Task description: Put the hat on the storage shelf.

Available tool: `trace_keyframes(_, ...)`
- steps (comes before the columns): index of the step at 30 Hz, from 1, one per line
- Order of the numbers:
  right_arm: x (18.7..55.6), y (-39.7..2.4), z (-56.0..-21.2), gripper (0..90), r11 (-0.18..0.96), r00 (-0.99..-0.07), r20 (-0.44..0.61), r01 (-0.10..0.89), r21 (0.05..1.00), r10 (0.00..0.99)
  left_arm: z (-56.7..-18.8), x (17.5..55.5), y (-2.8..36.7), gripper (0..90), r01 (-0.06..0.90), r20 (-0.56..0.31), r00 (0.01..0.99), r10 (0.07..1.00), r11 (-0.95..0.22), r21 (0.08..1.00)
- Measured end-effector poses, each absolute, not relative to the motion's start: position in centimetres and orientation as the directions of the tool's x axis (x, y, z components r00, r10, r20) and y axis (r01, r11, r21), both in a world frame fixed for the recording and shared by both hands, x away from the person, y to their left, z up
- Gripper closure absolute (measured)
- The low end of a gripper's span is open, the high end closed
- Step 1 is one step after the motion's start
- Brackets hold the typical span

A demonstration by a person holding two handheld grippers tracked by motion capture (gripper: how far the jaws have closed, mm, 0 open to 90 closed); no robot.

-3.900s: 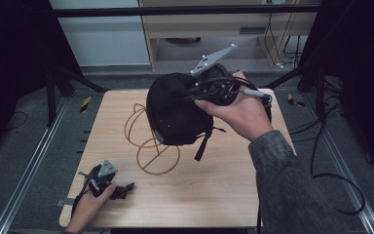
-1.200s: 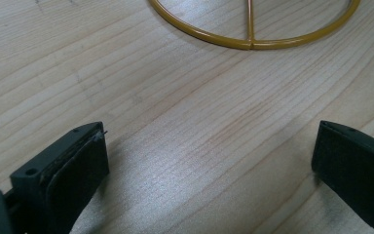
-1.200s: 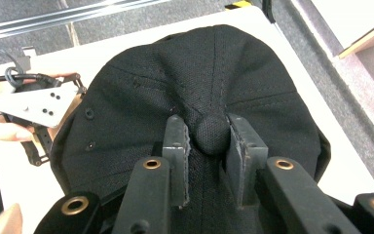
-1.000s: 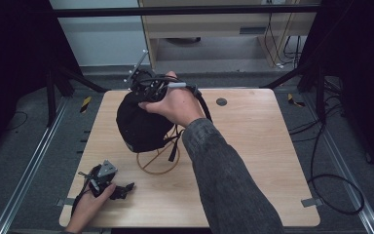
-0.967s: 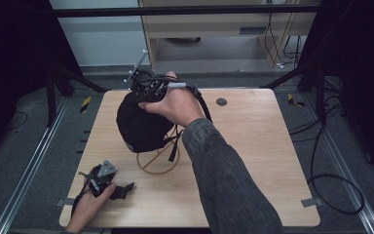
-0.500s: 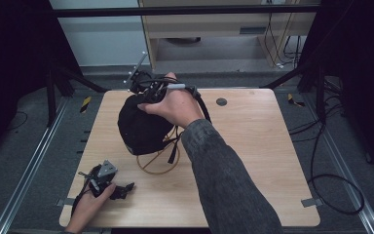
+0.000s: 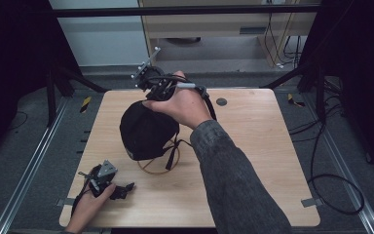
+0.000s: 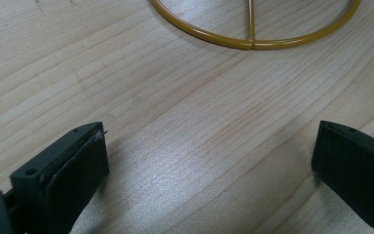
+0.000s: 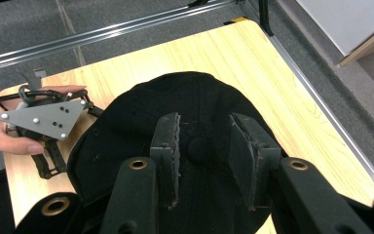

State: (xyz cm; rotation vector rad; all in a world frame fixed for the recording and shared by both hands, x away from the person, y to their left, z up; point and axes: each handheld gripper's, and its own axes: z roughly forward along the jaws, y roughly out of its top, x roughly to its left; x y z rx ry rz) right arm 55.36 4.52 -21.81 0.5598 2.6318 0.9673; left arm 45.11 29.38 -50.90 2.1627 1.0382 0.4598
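Hanging under right gripper (image 9: 203, 151): black cap (image 7: 145, 131), above yellow ring (image 7: 158, 163).

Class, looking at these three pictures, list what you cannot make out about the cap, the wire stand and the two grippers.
- High view: the cap covers most of the yellow wire stand.
- Right gripper view: whether the right gripper pinches the cap's top or has let go.
- Left gripper view: the top edge cuts off the stand's ring; the left gripper is open.

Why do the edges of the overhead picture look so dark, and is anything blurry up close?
High view: light falls on the table while the sides stay black. Left gripper view: the near fingers are soft, with sheen on the wood. Right gripper view: the black cap shows little detail.
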Motion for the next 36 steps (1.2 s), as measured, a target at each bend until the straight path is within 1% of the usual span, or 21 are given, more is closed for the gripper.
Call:
trace_keyframes(6,55.0,3.9,-21.6,64.8,0.69,-0.883,-0.127,0.254,0.678,0.451,-50.9,45.1,29.4,0.0,0.543,0.021,0.619,0.785,-0.447,0.711)
trace_keyframes(22,54.2,0.8,-21.6,65.4,0.64,-0.868,-0.11,0.267,0.721,0.485,-50.9,45.1,29.4,0.0,0.543,0.022,0.62,0.784,-0.449,0.71)
trace_keyframes(36,53.5,-1.8,-22.2,65.5,0.618,-0.853,-0.111,0.273,0.737,0.51,-50.9,45.1,29.4,0.0,0.543,0.022,0.62,0.784,-0.449,0.71)
